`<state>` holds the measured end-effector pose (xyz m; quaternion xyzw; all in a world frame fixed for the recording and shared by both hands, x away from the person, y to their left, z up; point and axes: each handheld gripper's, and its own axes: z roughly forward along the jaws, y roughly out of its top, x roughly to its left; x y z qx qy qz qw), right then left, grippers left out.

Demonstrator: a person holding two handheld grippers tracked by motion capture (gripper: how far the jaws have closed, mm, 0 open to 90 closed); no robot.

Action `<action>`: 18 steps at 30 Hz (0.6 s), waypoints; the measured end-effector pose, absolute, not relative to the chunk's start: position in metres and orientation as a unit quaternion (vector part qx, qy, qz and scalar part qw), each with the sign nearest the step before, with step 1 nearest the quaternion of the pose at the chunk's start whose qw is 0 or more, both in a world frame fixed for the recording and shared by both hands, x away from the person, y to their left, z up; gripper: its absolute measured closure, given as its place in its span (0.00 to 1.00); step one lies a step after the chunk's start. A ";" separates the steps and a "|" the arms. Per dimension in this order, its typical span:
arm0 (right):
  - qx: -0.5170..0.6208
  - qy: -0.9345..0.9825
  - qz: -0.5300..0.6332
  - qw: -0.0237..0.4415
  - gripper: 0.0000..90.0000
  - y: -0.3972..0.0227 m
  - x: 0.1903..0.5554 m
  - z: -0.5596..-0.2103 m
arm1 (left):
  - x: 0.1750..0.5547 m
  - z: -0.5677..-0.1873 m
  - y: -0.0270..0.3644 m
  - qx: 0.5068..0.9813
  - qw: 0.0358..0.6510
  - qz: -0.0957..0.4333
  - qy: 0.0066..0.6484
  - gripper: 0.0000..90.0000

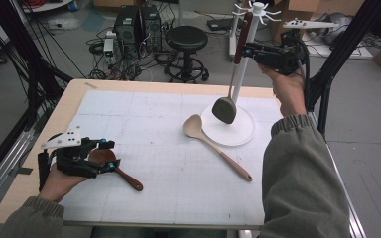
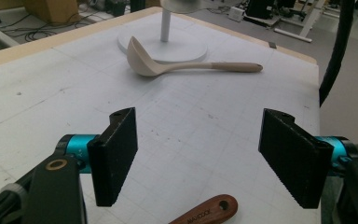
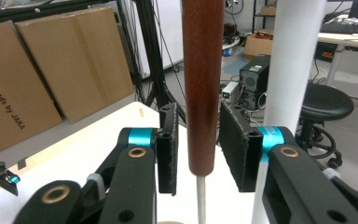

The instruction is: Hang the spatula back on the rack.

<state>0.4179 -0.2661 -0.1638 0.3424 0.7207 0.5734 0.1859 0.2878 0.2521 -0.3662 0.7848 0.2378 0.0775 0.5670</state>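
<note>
A spatula [image 1: 234, 74] with a dark red-brown wooden handle [image 3: 203, 84], a thin metal shank and a dark grey blade hangs upright at upper right of the high view, against the white rack pole [image 1: 248, 49]. Its blade hovers just over the rack's round white base [image 1: 235, 133]. In the right gripper view the handle stands vertical at centre frame, a narrow gap either side.
</note>
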 end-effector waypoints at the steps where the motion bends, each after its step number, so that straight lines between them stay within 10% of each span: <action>1: 0.342 0.721 0.574 0.185 0.79 -0.267 0.417 -0.163 | 0.288 -0.366 0.252 0.785 0.567 0.077 0.237 0.32; 9: 0.327 0.723 0.581 0.182 0.99 -0.274 0.412 -0.154 | 0.288 -0.366 0.252 0.785 0.565 0.080 0.241 0.31; 18: 0.318 0.727 0.581 0.180 1.00 -0.280 0.408 -0.146 | 0.288 -0.367 0.251 0.786 0.561 0.082 0.247 0.27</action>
